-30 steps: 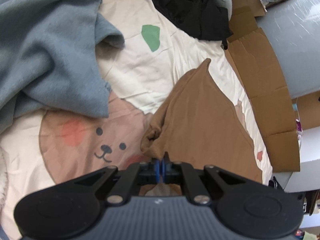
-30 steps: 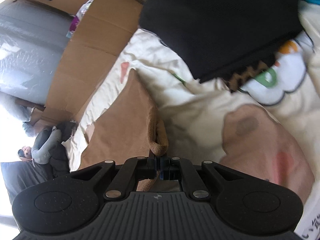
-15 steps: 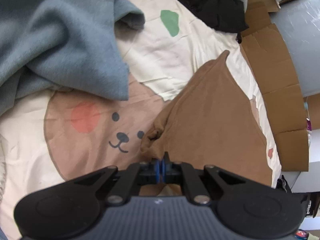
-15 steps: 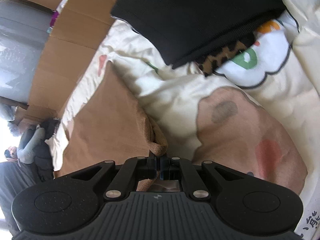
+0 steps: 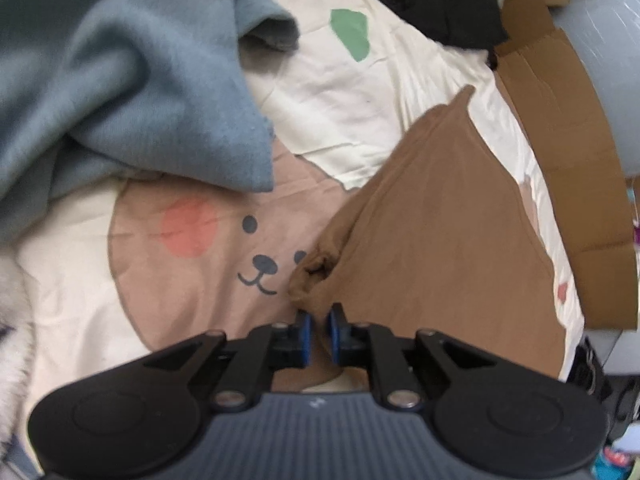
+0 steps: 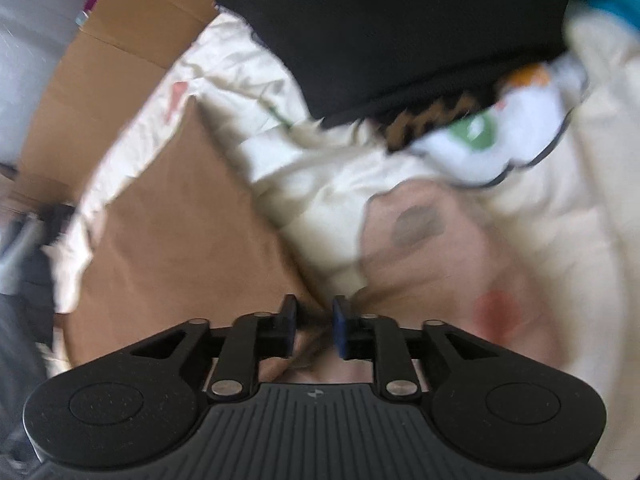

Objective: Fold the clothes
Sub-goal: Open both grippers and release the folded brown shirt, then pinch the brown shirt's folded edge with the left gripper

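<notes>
Brown garment: in the left wrist view it lay flat on the bear-print bedsheet, spreading from the claw toward 1 o'clock, where it ended in a pointed corner; a bunched hem sat just ahead of the fingertips.
Left gripper: its blue pads stood a little apart, with brown cloth showing in the gap; whether the pads touched it, I could not tell.
Blue-grey sweater: heaped at 10 o'clock, apart from the brown garment.
Black clothing: piled at 12 o'clock, past the pointed corner.
Brown garment, right wrist view: it lay flat from the claw toward 10 o'clock, one straight edge running to 11 o'clock; the view was blurred.
Right gripper: its pads stood apart, with the garment's near corner between or below them.
Folded black stack: at 12 o'clock, over a leopard-print piece.
Doing it well: I judged both claws best kept level, so the near edge stayed straight and clear of both piles.
</notes>
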A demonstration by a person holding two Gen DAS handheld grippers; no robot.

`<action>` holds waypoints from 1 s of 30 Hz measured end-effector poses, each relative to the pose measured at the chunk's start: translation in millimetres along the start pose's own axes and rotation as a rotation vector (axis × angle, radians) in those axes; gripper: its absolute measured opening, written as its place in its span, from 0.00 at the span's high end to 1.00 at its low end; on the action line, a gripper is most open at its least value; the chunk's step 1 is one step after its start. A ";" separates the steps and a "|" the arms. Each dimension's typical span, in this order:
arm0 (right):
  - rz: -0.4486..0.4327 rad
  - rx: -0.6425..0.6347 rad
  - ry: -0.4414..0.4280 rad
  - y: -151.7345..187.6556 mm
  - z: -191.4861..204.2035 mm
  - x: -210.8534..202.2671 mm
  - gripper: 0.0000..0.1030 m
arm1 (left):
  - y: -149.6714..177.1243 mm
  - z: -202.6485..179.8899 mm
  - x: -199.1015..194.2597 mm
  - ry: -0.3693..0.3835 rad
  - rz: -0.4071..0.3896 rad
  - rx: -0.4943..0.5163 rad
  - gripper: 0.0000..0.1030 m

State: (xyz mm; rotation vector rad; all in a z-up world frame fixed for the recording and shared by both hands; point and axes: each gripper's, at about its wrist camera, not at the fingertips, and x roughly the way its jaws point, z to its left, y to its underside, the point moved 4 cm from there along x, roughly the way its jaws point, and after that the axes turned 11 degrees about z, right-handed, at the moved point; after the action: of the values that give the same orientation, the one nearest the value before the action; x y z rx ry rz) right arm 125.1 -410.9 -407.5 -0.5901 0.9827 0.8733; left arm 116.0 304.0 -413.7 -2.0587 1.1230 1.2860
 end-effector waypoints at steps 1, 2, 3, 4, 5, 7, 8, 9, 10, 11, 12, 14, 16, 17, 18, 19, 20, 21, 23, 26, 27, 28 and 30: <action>-0.006 -0.016 0.017 -1.9 1.0 -5.8 0.78 | 0.5 -0.7 -3.3 -0.009 -0.004 0.011 0.86; -0.012 -0.031 0.033 -3.9 2.1 -11.7 0.78 | 0.9 -1.4 -6.5 -0.016 -0.009 0.021 0.85; -0.021 -0.043 0.039 -6.4 3.2 -19.3 0.78 | 0.9 -1.8 -9.6 -0.019 -0.015 0.027 0.85; -0.029 -0.054 0.046 -9.0 4.6 -26.9 0.78 | 0.4 -1.9 -12.1 -0.019 -0.018 0.032 0.80; -0.040 -0.070 0.054 -12.3 8.6 -35.6 0.78 | -0.1 -2.1 -14.2 -0.022 -0.018 0.038 0.75; -0.058 -0.118 0.069 -20.7 20.8 -52.8 0.78 | -0.7 -3.3 -17.9 -0.028 -0.020 0.063 0.59; -0.066 -0.150 0.076 -25.6 29.0 -61.3 0.78 | -0.8 -4.1 -19.6 -0.032 -0.022 0.079 0.58; -0.076 -0.192 0.087 -31.3 41.7 -70.1 0.78 | -0.4 -4.8 -20.7 -0.036 -0.024 0.096 0.58; -0.086 -0.234 0.097 -37.0 54.5 -78.8 0.78 | 0.0 -4.8 -21.3 -0.039 -0.023 0.107 0.58; -0.096 -0.275 0.107 -42.9 67.4 -87.6 0.78 | 0.4 -4.7 -21.5 -0.039 -0.022 0.113 0.58; -0.109 -0.303 0.104 -49.8 82.1 -96.8 0.76 | 1.1 -4.9 -21.5 -0.038 -0.022 0.121 0.58; -0.137 -0.358 0.099 -63.4 111.4 -114.9 0.65 | 2.4 -5.6 -21.7 -0.037 -0.023 0.138 0.57; -0.165 -0.408 0.096 -74.5 141.4 -128.2 0.58 | 4.3 -7.5 -23.3 -0.040 -0.031 0.159 0.55; -0.179 -0.433 0.096 -79.9 156.3 -134.5 0.58 | 5.0 -7.9 -24.9 -0.034 -0.037 0.165 0.54; -0.182 -0.469 0.117 -83.1 169.5 -136.9 0.58 | 5.6 -8.4 -26.4 -0.028 -0.043 0.171 0.51; -0.185 -0.504 0.138 -86.3 182.7 -139.4 0.58 | 6.1 -8.6 -28.0 -0.023 -0.048 0.172 0.48; -0.189 -0.539 0.159 -89.6 196.0 -141.8 0.58 | 6.4 -8.0 -29.3 -0.019 -0.053 0.170 0.47; -0.192 -0.574 0.181 -92.8 209.2 -144.2 0.58 | 6.7 -6.8 -30.3 -0.016 -0.057 0.166 0.45; -0.197 -0.644 0.222 -99.3 235.8 -148.8 0.57 | 6.6 -3.4 -30.5 -0.002 -0.056 0.162 0.45; -0.148 -0.751 0.248 -103.1 268.2 -142.8 0.57 | 6.0 1.8 -27.7 0.013 -0.058 0.154 0.38; -0.142 -0.784 0.255 -103.5 277.9 -140.3 0.57 | 5.8 3.1 -26.2 0.018 -0.059 0.152 0.38; -0.140 -0.807 0.256 -101.8 285.7 -137.8 0.57 | 5.6 3.2 -23.8 0.026 -0.058 0.153 0.37; -0.140 -0.815 0.246 -97.8 294.6 -131.1 0.57 | 5.3 3.5 -19.4 0.041 -0.057 0.156 0.37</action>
State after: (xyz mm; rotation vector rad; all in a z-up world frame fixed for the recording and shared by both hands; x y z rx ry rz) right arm 307.1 -284.4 -153.6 -1.4688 0.7623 1.0837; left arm 105.4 311.2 -397.9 -1.9951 1.1369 1.0983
